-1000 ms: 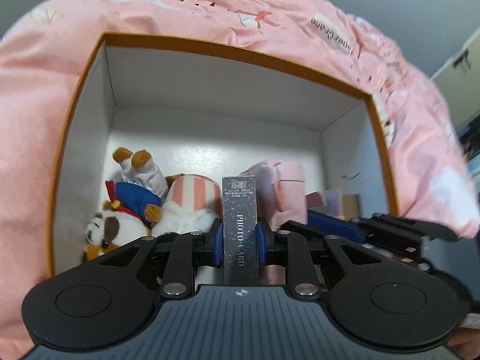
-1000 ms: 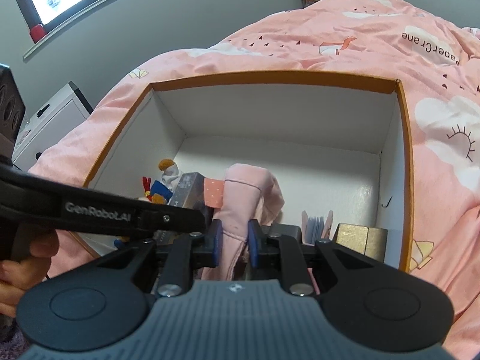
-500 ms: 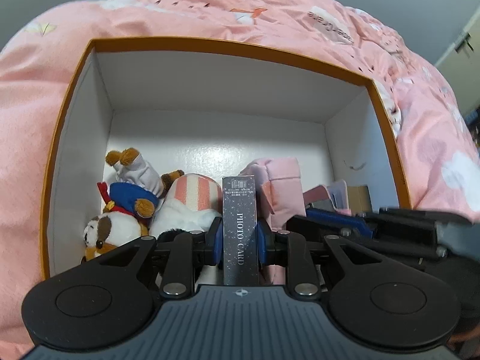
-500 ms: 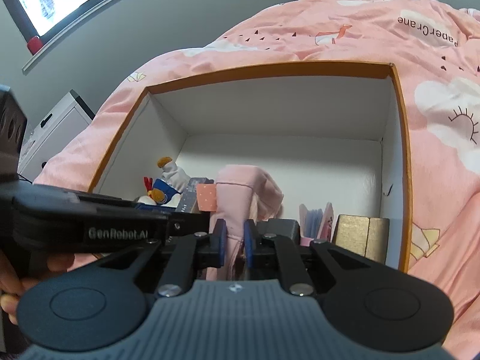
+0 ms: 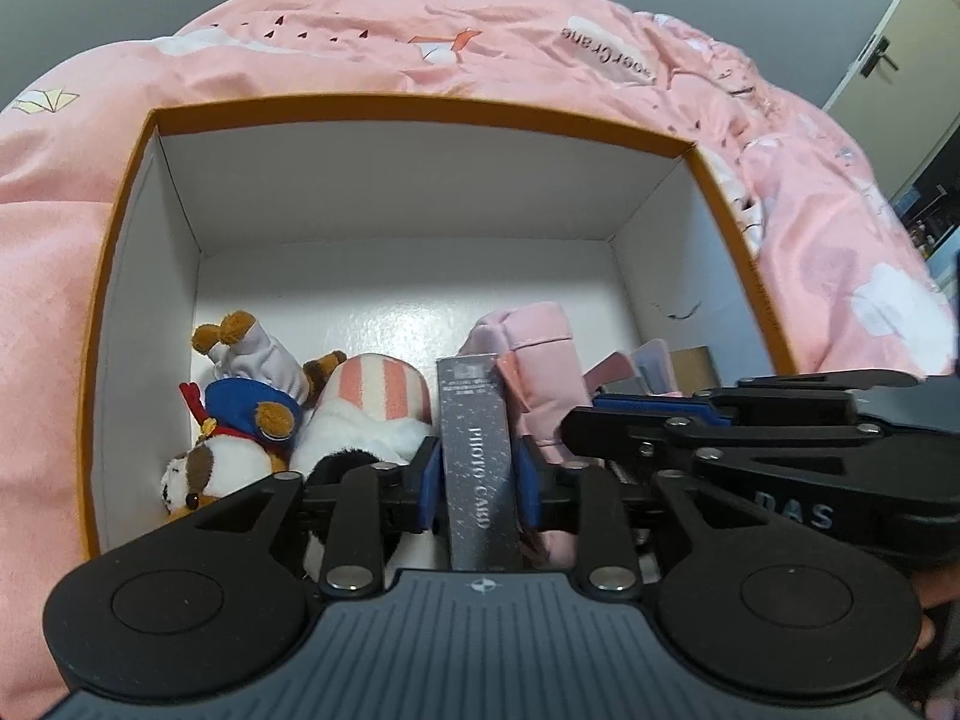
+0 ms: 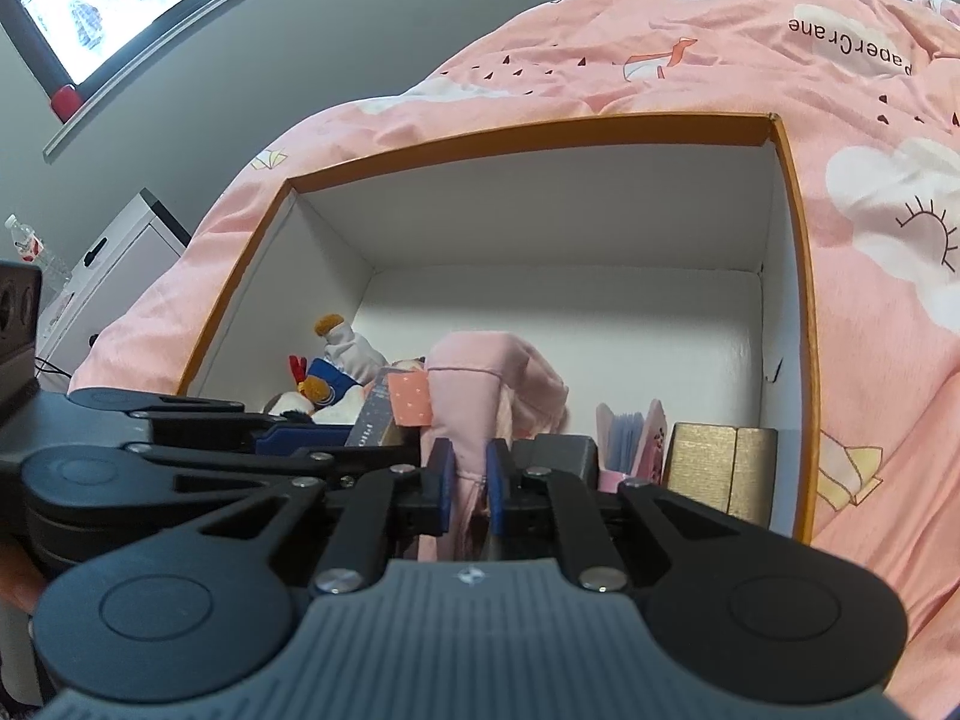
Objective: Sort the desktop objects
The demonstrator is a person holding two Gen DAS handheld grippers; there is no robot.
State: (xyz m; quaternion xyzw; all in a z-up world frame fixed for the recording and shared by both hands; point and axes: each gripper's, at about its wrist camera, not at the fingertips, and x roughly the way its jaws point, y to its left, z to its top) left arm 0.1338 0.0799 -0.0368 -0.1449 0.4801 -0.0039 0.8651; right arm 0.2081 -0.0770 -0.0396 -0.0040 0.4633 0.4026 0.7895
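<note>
The left gripper point(image 5: 478, 483) is reaching into an orange-rimmed box point(image 5: 420, 103) that is sitting on a pink quilt point(image 5: 372, 36). A slim grey carton point(image 5: 477, 468) marked "PHOTO CARD" is standing upright between its blue pads point(image 5: 427, 483). The jaws have just been opening, and a narrow gap is showing on each side of the carton, so the pads are no longer pressing on it. The carton is standing near the front of the box, between a striped plush toy point(image 5: 378, 396) on its left and a pink fabric item point(image 5: 540, 354) on its right. A plush dog point(image 5: 240, 414) in a blue jacket is lying head-down by the left wall.

The right gripper point(image 6: 467, 483) is pinching a fold of the pink fabric item point(image 6: 480, 384); its jaws are standing almost closed, having just been closing on the cloth. A gold box point(image 6: 720, 462) and a pink card holder point(image 6: 630, 438) are sitting in the right front corner.

Readable writing:
- "PaperCrane" is printed on the quilt, appearing upside down in both wrist views.
- "DAS" is showing on the right gripper's body point(image 5: 792, 510) in the left wrist view.
- Small print at the carton's top is too fine to read.
</note>
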